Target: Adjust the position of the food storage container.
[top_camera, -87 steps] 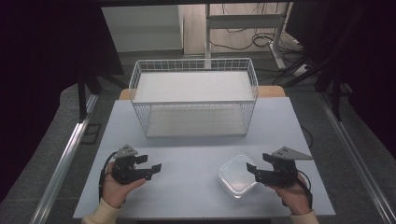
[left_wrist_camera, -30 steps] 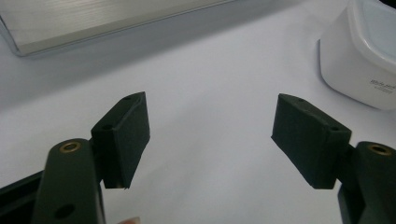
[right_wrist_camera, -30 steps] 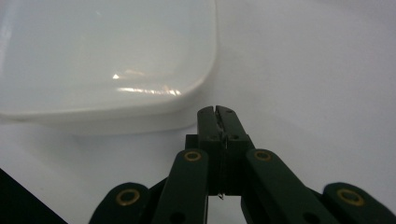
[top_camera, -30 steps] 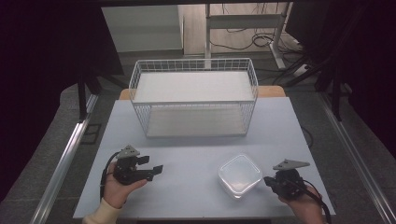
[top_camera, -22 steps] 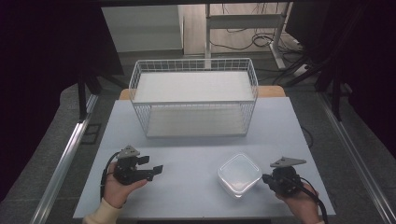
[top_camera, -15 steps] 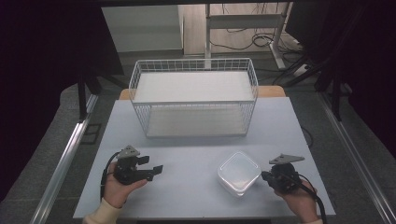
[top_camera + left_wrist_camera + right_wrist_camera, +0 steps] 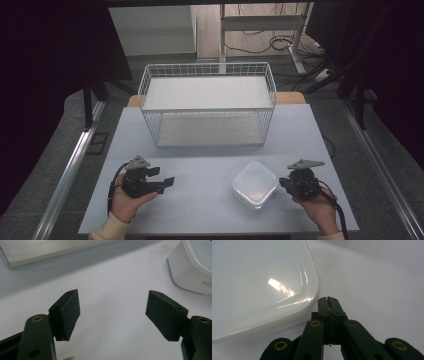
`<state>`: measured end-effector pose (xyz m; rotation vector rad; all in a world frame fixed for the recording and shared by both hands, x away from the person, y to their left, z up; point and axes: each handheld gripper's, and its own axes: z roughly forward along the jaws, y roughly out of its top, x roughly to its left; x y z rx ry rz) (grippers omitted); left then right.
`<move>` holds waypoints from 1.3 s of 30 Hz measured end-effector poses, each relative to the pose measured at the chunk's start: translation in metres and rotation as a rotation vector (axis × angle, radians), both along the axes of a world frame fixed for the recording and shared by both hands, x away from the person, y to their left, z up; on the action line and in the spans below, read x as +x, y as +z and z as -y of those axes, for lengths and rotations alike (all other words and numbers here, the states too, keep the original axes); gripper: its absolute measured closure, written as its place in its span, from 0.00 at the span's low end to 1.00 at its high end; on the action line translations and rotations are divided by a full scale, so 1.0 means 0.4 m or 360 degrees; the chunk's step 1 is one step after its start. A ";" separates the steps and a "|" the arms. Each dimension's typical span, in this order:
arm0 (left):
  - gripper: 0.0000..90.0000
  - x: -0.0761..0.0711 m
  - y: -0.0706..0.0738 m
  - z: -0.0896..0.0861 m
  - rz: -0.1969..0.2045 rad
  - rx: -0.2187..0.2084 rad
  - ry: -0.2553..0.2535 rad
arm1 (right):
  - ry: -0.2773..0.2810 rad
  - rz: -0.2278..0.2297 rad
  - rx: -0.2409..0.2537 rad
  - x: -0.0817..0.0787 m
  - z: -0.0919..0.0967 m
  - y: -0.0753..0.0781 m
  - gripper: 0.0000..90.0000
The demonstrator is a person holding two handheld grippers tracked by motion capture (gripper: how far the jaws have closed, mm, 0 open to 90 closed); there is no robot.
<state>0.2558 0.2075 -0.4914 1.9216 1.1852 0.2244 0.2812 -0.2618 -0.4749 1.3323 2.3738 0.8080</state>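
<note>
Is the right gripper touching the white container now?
Cannot tell. In the right gripper view the shut right gripper sits right at the rim of the white container, with neither contact nor gap plain.

Bright tabletop, dark surroundings, glare on the container lid (image 7: 262,282).

text: faint grey print — unreadable | on: white container (image 7: 192,267) side wall

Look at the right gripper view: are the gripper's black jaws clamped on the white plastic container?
No: the right gripper has its jaws pressed together empty, beside the white plastic container's rim.
</note>
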 end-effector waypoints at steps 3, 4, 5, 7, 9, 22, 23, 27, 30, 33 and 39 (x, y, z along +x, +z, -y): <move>0.30 -0.001 0.001 0.000 0.0003 0.0002 -0.0001 | 0.0001 -0.0001 -0.0002 0.005 -0.007 0.001 0.99; 0.30 -0.001 0.002 0.001 0.0003 0.0003 -0.0001 | 0.0001 -0.0001 -0.0002 0.005 -0.007 0.001 0.99; 0.30 -0.001 0.002 0.001 0.0002 0.0003 -0.0002 | 0.0007 0.0001 -0.0003 0.010 -0.015 0.001 0.99; 0.30 -0.001 0.001 0.001 0.0001 0.0003 -0.0003 | 0.0017 0.0000 -0.0005 0.014 -0.020 0.001 0.99; 0.30 0.000 0.000 0.000 -0.0001 0.0002 -0.0002 | 0.0024 0.0000 -0.0007 0.019 -0.029 0.000 0.99; 0.30 -0.001 0.001 -0.001 0.0002 0.0001 0.0000 | 0.0145 -0.0014 -0.0013 0.063 -0.125 -0.003 0.99; 0.30 -0.001 0.001 -0.002 0.0001 0.0001 0.0001 | 0.0154 -0.0013 -0.0010 0.066 -0.134 -0.003 0.99; 0.30 -0.001 0.001 -0.002 0.0001 0.0002 0.0001 | 0.0181 -0.0021 -0.0006 0.077 -0.166 -0.004 0.99; 0.30 0.000 0.000 -0.002 0.0000 0.0004 0.0001 | 0.0217 -0.0029 0.0005 0.085 -0.191 -0.006 0.99; 0.30 0.000 0.000 -0.002 -0.0002 0.0004 0.0001 | 0.0239 -0.0042 0.0019 0.092 -0.215 -0.007 0.99; 0.30 0.001 -0.002 -0.002 -0.0003 0.0005 0.0003 | 0.0292 -0.0051 0.0035 0.096 -0.251 -0.010 0.99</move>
